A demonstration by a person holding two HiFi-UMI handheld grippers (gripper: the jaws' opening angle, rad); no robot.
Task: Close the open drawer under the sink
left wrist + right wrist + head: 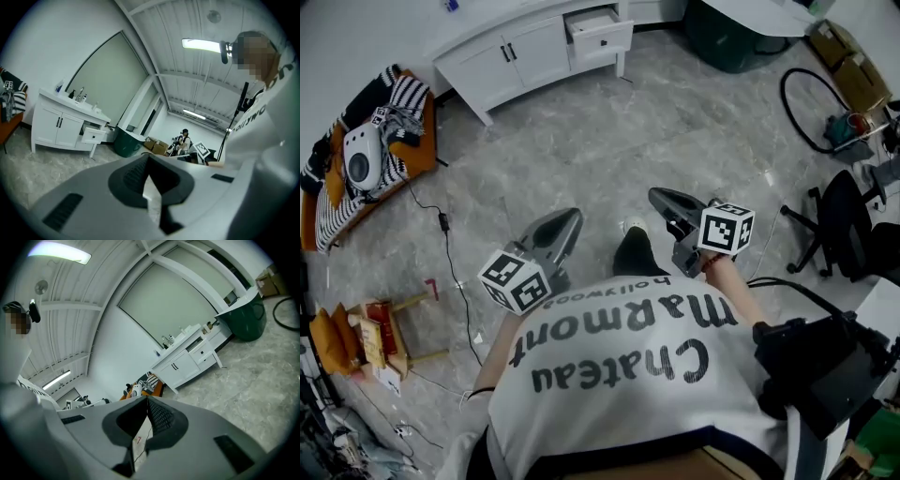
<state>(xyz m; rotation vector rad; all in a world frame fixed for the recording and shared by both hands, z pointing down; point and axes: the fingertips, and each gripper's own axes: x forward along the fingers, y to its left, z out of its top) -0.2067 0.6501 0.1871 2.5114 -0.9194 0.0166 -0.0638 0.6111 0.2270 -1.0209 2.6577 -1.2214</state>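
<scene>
Drawer: The drawer (pixel 600 36) stood pulled out at the right end of the cabinet (pixel 511 52), just below its top.
Progress: Nothing looked done yet. You stood well away from the cabinet, with open floor (pixel 609 141) between.
Left to do: You had to get up to the cabinet and push the drawer front in flush.
Left gripper: Your left gripper (pixel 572 218) had its jaws pressed together on nothing, aimed toward the cabinet.
Right gripper: Your right gripper (pixel 659 196) also had its tips meeting, empty, touching nothing.
</scene>
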